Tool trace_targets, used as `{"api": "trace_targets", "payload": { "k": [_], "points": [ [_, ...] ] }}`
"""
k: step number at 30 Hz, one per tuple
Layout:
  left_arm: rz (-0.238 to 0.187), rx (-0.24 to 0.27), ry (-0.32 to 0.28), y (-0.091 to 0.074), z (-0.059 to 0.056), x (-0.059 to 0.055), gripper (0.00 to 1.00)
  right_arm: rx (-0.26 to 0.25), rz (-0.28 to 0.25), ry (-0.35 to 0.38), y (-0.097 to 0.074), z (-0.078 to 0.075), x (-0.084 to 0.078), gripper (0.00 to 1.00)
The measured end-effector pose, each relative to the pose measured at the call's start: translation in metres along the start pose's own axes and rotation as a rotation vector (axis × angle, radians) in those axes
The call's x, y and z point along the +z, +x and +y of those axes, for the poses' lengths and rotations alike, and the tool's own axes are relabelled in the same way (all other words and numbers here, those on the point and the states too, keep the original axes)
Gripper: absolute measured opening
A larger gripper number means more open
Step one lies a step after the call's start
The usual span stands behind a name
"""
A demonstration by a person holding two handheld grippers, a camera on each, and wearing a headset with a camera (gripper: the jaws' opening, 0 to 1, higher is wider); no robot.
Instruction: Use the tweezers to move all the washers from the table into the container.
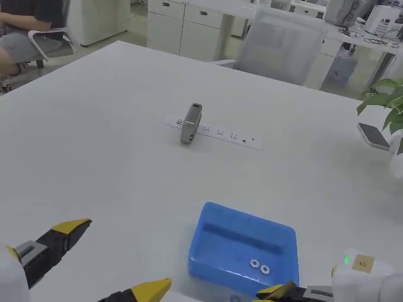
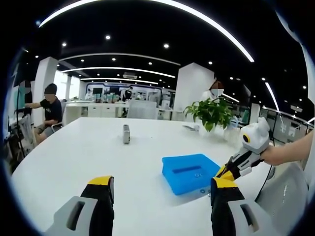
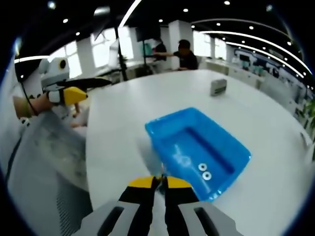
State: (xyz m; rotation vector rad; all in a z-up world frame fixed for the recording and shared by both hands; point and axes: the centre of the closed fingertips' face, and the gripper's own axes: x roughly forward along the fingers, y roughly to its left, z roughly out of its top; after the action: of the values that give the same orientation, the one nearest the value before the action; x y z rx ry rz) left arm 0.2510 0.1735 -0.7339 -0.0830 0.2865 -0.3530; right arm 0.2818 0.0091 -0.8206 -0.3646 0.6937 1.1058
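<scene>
Two washers [image 1: 255,264] lie just beside each other on the floor of the blue container [image 1: 217,245], toward its near wall. The container sits by the near edge of the table [image 1: 126,170], right of middle. Just over its near rim hangs the right gripper [image 3: 158,180], jaws pressed together. A faint thin blur off the tips may be the tweezers, can't confirm. By the same edge, further left, the left gripper [image 2: 162,195] has its jaws spread wide, holding nothing. Reads as drop-off done, between trips; whether any washers are left on the table can't be told. Next move likely needs locating one, tips low and flat, then a light pinch on its rim, since a thin ring will probably skate.
</scene>
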Motion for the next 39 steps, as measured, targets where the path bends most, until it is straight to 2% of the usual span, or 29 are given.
{"api": "trace_targets", "payload": {
  "k": [6, 11, 18, 19, 26, 31, 35, 37, 38, 39],
  "points": [
    [0.007, 0.001, 0.005, 0.001, 0.002, -0.003, 0.81, -0.001, 0.046, -0.041, 0.003, 0.0, 0.002, 0.04],
    [0.013, -0.002, 0.007, 0.001, 0.003, -0.005, 0.8, 0.021, 0.093, -0.069, 0.003, 0.001, 0.002, 0.04],
    [0.012, -0.003, 0.009, 0.001, 0.003, -0.005, 0.8, 0.051, 0.115, -0.072, 0.009, -0.001, 0.004, 0.04],
    [0.012, -0.002, 0.008, 0.001, 0.003, -0.005, 0.8, 0.059, 0.132, -0.075, 0.008, 0.001, 0.0, 0.03],
    [0.012, 0.004, 0.009, 0.001, 0.004, -0.005, 0.8, 0.047, 0.108, -0.086, 0.007, 0.002, 0.0, 0.03],
    [0.013, 0.002, 0.011, 0.001, 0.004, -0.005, 0.8, 0.037, 0.107, -0.122, 0.004, 0.006, -0.002, 0.03],
    [0.013, 0.002, 0.01, 0.001, 0.005, -0.005, 0.79, 0.013, 0.07, -0.115, 0.005, 0.005, 0.0, 0.03],
    [0.012, 0.001, 0.012, 0.001, 0.005, -0.005, 0.79, -0.01, -0.021, -0.014, 0.009, 0.004, 0.005, 0.03],
    [0.011, 0.001, 0.014, 0.001, 0.005, -0.005, 0.79, -0.012, -0.069, 0.06, 0.011, 0.003, 0.007, 0.03],
    [0.011, 0.002, 0.014, 0.001, 0.005, -0.005, 0.79, -0.034, -0.112, 0.133, 0.01, -0.004, 0.007, 0.03]
  ]
}}
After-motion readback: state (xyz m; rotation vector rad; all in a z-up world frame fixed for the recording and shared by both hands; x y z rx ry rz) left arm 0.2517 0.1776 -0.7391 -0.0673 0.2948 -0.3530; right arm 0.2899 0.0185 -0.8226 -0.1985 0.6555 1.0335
